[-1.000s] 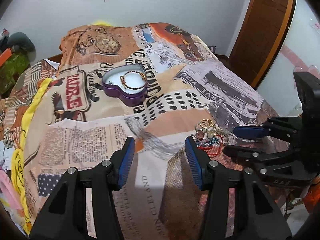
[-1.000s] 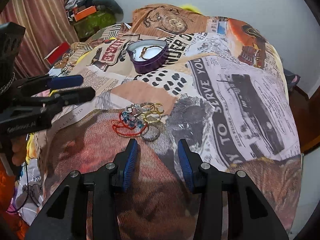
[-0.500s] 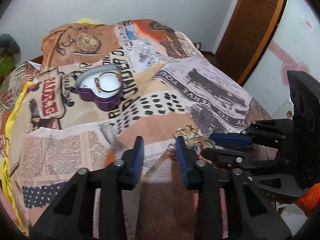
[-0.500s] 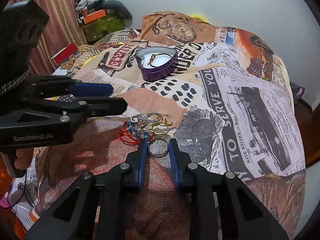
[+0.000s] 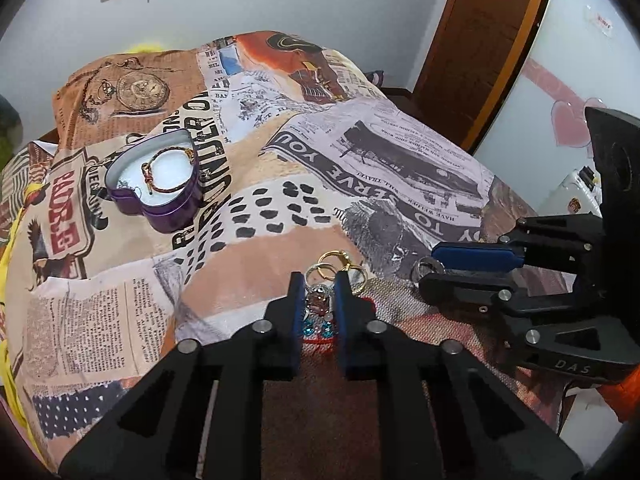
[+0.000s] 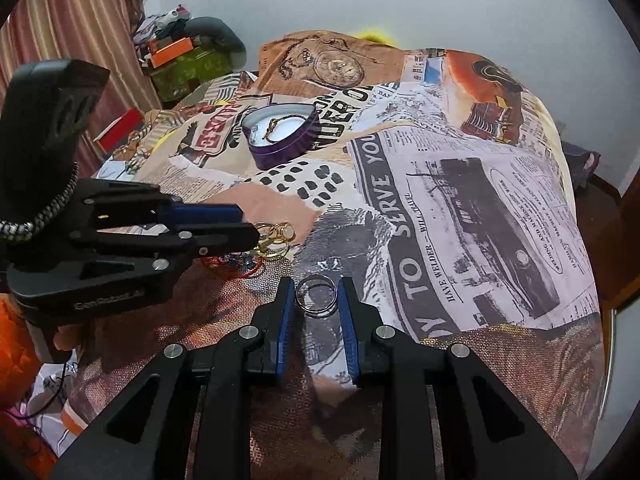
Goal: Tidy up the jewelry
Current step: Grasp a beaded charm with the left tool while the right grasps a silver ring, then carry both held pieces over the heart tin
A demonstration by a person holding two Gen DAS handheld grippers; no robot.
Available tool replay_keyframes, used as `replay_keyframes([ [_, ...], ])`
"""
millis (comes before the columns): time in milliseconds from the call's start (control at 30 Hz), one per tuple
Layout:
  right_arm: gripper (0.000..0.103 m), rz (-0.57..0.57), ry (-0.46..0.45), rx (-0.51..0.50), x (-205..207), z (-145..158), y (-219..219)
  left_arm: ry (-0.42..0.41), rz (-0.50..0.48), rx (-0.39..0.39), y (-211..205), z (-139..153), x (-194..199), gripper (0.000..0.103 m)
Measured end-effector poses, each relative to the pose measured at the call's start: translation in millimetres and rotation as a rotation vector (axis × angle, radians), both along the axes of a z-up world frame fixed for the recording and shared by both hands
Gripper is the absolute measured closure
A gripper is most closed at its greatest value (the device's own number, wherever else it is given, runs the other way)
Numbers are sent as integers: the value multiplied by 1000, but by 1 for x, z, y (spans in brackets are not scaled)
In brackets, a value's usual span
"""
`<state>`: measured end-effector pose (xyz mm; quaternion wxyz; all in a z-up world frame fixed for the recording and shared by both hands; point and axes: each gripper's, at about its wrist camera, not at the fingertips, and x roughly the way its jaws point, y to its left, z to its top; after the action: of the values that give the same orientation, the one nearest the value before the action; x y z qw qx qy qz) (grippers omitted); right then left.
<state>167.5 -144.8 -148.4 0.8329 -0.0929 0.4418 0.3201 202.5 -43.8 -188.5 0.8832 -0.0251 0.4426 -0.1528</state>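
Left gripper (image 5: 316, 300): pinched a jewelled piece (image 5: 316, 303) in the pile on the bed (image 5: 400, 168).
Right gripper (image 6: 316, 300): clamped a silver ring (image 6: 316, 295).
Advice: lift slowly, untangling; carry to the tin (image 5: 176, 212).

A silver ring (image 6: 316, 295) sits between my right fingers (image 6: 286, 312), tilted, low in the middle of the right view. Between my left fingers (image 5: 297, 312) is a jewelled charm (image 5: 318, 303), pinkish stone above, blue beads (image 5: 319, 330) below, at lower centre of the left view. Just above it lie gold rings (image 5: 334, 261) in a loose tangle, with a red cord (image 5: 318, 340) beneath. A purple heart tin (image 5: 158, 184) stands open on the bed at upper left, white lining inside, a braided bracelet (image 5: 168, 172) curled flat in it.
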Motion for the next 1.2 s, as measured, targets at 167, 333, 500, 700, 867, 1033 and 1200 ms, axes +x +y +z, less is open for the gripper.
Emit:
replay_keyframes([
  [167,83,-4,-3,17,0,3,-1,-1,6,-12,1,1,-2,94],
  [333,83,-11,-20,35,2,12,-1,-26,24,-30,6,12,-8,94],
  [500,83,-16,-45,57,5,26,2,-82,52,-42,18,34,-14,94],
  [700,83,-10,-78,76,10,42,13,-141,98,-36,36,54,-18,94],
  [867,83,10,-103,98,15,56,25,-178,143,-41,56,68,-20,94],
  [1033,83,31,-139,112,22,71,40,-225,190,-42,79,83,-18,94],
  [1200,83,46,-176,128,33,85,57,-267,227,-39,97,95,-10,94],
])
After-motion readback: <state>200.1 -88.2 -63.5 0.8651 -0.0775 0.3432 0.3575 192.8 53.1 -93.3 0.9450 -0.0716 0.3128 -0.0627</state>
